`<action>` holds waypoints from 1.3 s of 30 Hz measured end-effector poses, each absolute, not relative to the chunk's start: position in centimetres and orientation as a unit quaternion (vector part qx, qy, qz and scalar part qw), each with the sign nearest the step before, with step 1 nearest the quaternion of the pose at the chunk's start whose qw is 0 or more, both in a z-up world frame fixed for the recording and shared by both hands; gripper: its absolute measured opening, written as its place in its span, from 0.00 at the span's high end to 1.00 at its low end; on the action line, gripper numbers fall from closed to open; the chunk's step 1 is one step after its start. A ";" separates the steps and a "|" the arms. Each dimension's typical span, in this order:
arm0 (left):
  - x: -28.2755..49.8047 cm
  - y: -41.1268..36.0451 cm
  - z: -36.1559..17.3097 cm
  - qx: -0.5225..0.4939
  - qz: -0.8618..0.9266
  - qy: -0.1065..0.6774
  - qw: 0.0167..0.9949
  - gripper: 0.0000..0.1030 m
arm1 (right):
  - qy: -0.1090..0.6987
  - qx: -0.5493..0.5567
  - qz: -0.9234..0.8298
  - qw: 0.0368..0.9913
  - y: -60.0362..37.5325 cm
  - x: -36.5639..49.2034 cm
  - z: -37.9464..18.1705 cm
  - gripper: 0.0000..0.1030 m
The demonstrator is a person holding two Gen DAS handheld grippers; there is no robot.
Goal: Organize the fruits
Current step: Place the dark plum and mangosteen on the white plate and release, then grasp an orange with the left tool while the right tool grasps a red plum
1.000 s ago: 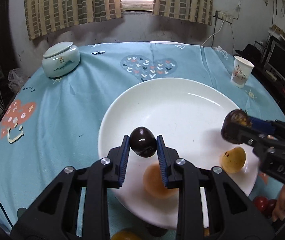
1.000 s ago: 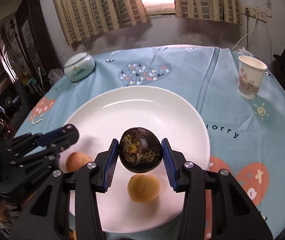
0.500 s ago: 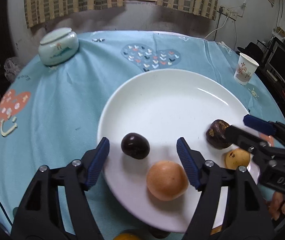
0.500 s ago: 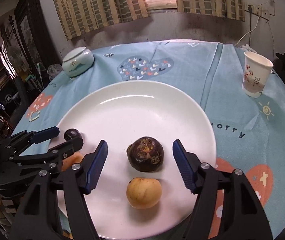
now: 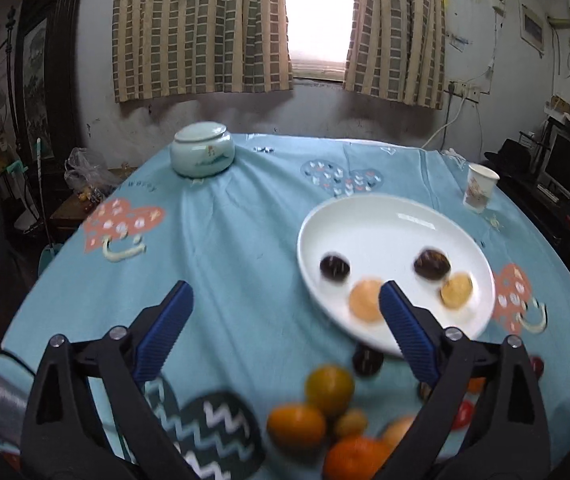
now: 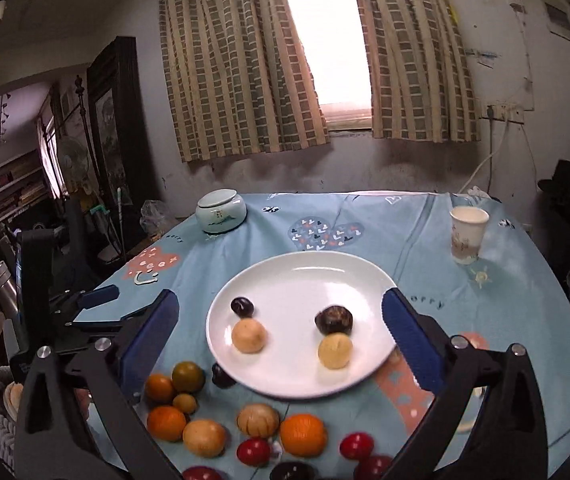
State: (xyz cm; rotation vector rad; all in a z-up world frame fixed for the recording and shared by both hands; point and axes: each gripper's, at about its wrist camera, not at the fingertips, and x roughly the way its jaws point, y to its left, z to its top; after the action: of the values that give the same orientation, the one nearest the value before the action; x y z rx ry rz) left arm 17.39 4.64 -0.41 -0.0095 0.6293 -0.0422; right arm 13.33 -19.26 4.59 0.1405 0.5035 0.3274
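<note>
Right wrist view: right tool (image 6: 279,316) jaws opening, nothing between them; white plate (image 6: 305,272) with four fruits lies ahead mid-surface. Left tool (image 5: 285,308) likewise opening, empty; plate beyond its right finger.

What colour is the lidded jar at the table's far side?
Pale celadon green lidded jar with a small painted motif; right wrist view shows it best.

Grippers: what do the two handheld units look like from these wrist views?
Both the left gripper and the right gripper have black angular plastic frames with triangular cut-outs and silver screw heads. Their fingers carry blue ribbed pads. A dark cable runs beside the left one; no sleeves show.
</note>
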 end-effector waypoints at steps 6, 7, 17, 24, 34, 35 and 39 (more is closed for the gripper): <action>13.9 6.6 -5.2 0.007 -0.008 0.363 0.932 0.05 | 0.311 0.116 0.140 0.933 -22.5 7.4 -1.8 0.01; 14.0 6.8 -5.6 0.006 -0.004 0.372 0.928 0.05 | 0.321 0.127 0.138 0.929 -22.9 7.0 -2.2 0.01; 14.1 4.5 -6.4 0.069 -0.018 0.371 0.926 0.07 | 0.332 0.116 0.143 0.925 -22.1 6.1 -3.0 0.01; 15.3 4.5 -7.0 0.041 -0.093 0.387 0.917 0.59 | 0.342 0.142 0.146 0.917 -22.8 6.3 -3.5 0.01; 14.9 4.2 -7.6 0.054 -0.100 0.392 0.913 0.58 | 0.351 0.149 0.146 0.913 -22.9 6.4 -3.7 0.01; 14.7 4.3 -7.5 0.052 -0.099 0.391 0.914 0.59 | 0.353 0.151 0.143 0.912 -23.0 6.5 -3.7 0.01; 13.6 5.1 -6.5 0.036 -0.081 0.369 0.925 0.59 | 0.358 0.146 0.120 0.914 -23.4 6.7 -3.9 0.01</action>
State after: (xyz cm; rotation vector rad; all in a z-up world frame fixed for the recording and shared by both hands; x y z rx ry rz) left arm 13.56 5.07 -6.54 0.0739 0.7576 -0.1664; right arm 6.66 -23.44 -3.93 0.3005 0.7379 0.2468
